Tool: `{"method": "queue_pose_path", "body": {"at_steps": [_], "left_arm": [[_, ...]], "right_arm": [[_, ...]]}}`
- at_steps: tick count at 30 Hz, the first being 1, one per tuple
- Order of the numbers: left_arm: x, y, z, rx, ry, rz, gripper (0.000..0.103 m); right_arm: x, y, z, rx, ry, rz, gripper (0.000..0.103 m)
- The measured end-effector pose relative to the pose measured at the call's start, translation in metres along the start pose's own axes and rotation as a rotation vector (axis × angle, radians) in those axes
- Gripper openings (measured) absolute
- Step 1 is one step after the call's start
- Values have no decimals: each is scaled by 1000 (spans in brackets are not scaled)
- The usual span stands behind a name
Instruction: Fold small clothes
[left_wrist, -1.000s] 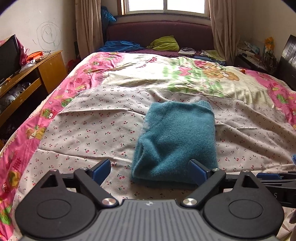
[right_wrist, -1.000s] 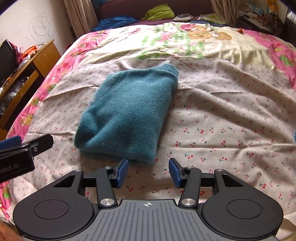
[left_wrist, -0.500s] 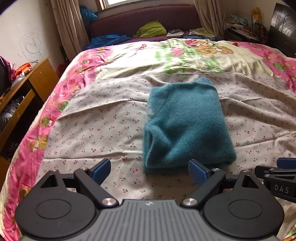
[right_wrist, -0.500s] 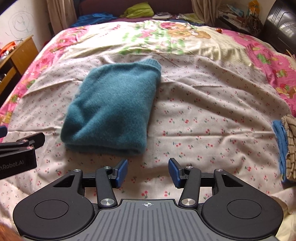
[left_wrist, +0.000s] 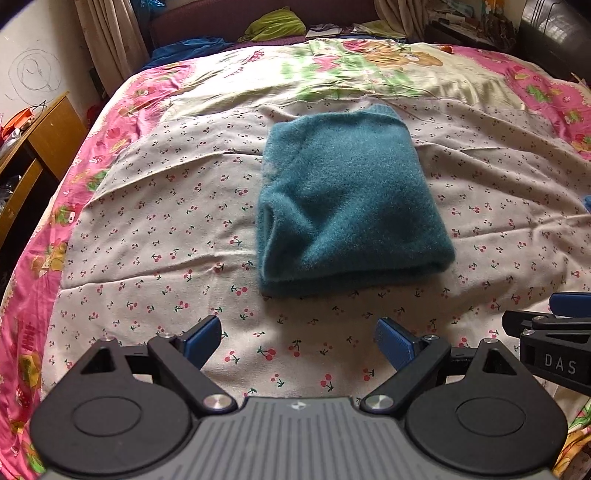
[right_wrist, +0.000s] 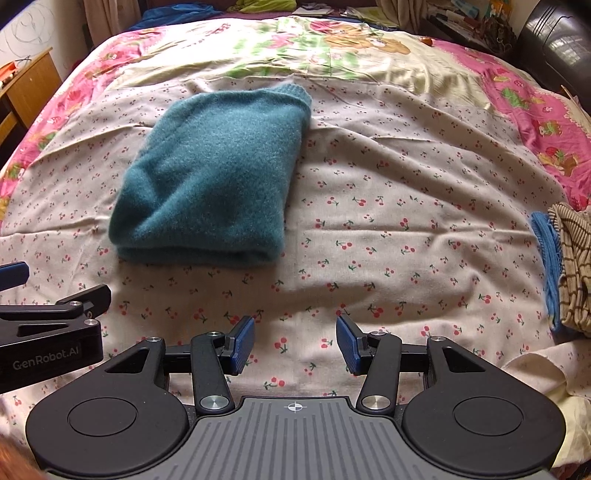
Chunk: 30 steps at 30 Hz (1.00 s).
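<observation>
A teal fuzzy sweater (left_wrist: 343, 206) lies folded into a compact rectangle on the cherry-print sheet (left_wrist: 155, 229); it also shows in the right wrist view (right_wrist: 218, 184). My left gripper (left_wrist: 299, 339) is open and empty, held back from the sweater's near edge. My right gripper (right_wrist: 295, 341) is open and empty, nearer than the sweater and to its right. Each gripper shows at the edge of the other's view: the right one (left_wrist: 554, 332) and the left one (right_wrist: 51, 314).
A pile of other clothes, striped brown and blue (right_wrist: 565, 258), lies at the bed's right edge. A wooden cabinet (left_wrist: 33, 147) stands left of the bed. Pillows and clothes (left_wrist: 273, 24) lie by the headboard. A dark cabinet (right_wrist: 554, 40) stands at the right.
Both grippers have pulled back and risen away from the folded sweater, which now lies farther off. The sweater has not moved. The clothes pile at the right has come into view.
</observation>
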<state>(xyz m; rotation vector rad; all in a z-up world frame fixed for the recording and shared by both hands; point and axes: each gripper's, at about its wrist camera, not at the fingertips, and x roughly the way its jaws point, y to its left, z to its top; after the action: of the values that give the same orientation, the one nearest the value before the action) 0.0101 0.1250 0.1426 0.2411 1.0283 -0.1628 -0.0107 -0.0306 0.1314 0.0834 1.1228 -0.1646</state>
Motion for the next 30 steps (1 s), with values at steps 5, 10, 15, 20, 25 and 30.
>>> {"method": "queue_pose_path", "body": {"at_steps": [5,10,15,20,25,30], "left_arm": [[2,-2,-4,6,13,-9,101],[2,-3,-6,12,14,-6,101],[4,-1,-6,13,19,-5,101],[7,0,-7,24,32,6,101],[11,1,-8,8,54,-13,101],[15,1,-8,0,70,-25,101]], "right_arm": [[0,1,-3,-2,4,-2,48],[0,1,-5,-1,7,-6,48],[0,2,-5,3,7,-5,48],[0,4,-6,4,6,-7,48],[1,6,-7,7,10,-12,48],[3,5,-9,13,14,-16,48]]}}
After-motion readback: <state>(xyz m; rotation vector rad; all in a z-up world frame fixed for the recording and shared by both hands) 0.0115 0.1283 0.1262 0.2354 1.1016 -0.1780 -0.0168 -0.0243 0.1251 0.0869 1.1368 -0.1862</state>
